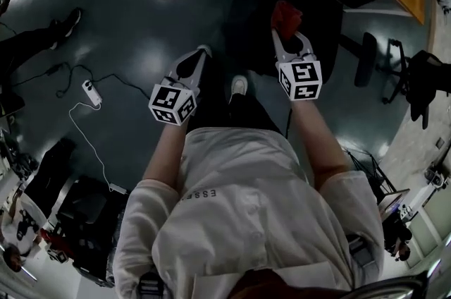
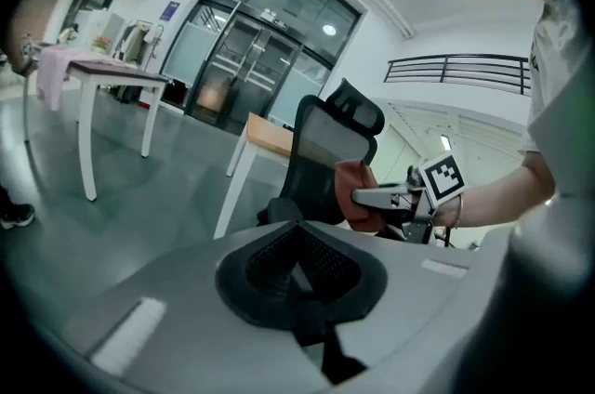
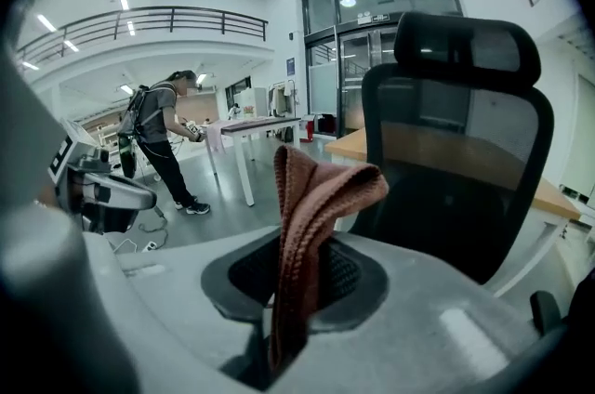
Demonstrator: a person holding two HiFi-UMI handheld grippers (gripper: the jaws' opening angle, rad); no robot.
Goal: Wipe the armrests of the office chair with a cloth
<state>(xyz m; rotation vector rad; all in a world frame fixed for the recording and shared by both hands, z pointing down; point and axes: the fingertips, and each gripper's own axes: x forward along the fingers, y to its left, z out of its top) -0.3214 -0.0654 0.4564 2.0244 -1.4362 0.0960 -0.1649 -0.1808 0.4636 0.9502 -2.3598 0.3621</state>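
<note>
Cloth, red-brown and knitted [image 3: 307, 197], is pinched in our right gripper [image 1: 285, 37]. Our left gripper [image 1: 199, 58] has its jaws pressed together on nothing. We think wiping is not yet begun. Next the cloth must reach an armrest of the black mesh office chair [image 3: 456, 160], upper right.

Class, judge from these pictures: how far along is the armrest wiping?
Done: the cloth is clamped in the right hand-held gripper. In hand: it is held up facing the office chair. Left: the wiping itself; the cloth hangs free. The left hand-held gripper is shut, empty.
</note>
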